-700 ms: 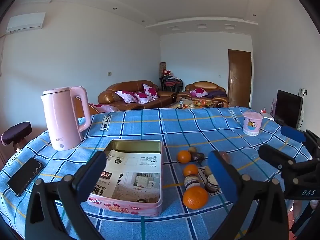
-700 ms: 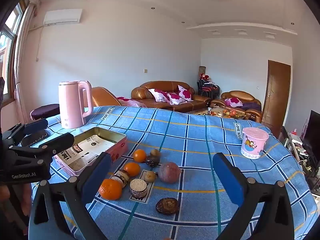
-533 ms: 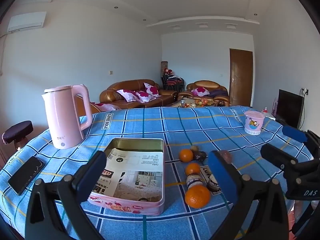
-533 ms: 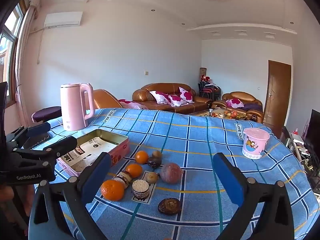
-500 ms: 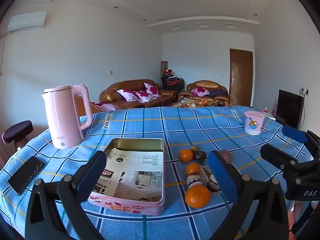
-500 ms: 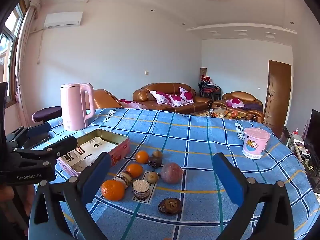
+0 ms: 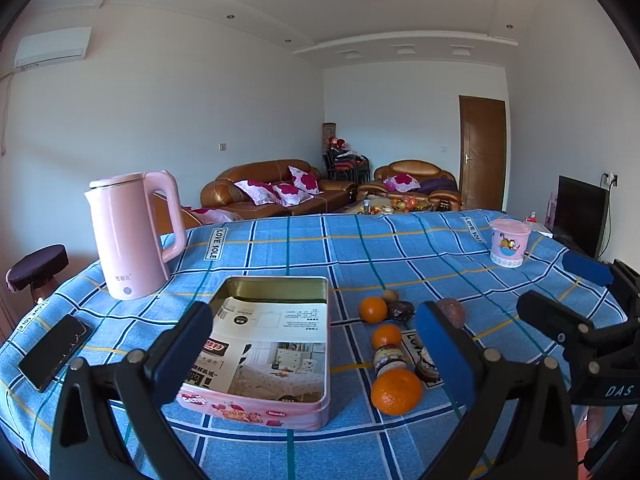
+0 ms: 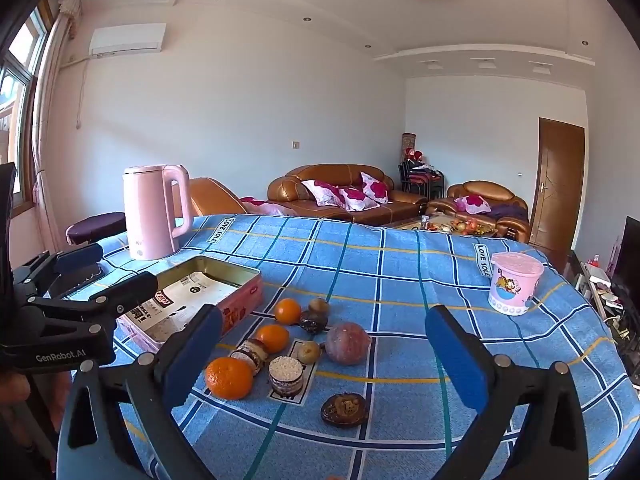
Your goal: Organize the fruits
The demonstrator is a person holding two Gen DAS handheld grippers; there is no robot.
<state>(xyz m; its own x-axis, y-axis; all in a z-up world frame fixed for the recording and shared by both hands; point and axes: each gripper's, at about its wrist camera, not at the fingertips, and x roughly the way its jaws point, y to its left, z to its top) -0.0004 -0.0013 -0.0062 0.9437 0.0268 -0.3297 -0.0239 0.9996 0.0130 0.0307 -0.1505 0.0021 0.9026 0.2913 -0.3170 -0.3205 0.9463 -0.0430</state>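
Note:
A pink tin box [image 7: 256, 396] [image 8: 244, 300] lined with printed paper lies open on the blue checked tablecloth [image 7: 304, 248]. To its right lie three oranges, the nearest orange [image 7: 396, 391] [image 8: 229, 377] being the largest, with a reddish round fruit [image 8: 346, 343], small brown fruits [image 8: 309, 352] and round snack cakes [image 8: 285, 374]. My left gripper [image 7: 316, 344] hovers open above the box's near end. My right gripper [image 8: 324, 344] hangs open over the fruit cluster. Neither holds anything.
A pink kettle [image 7: 128, 236] stands at the back left and a dark phone [image 7: 54, 350] lies near the left edge. A pink cartoon cup [image 8: 514, 288] stands at the back right. A flat brown pastry [image 8: 345, 409] lies nearest me.
Both views have drifted back and up slightly, so the table objects sit a little farther off. Nothing on the table has moved and both grippers stay open.

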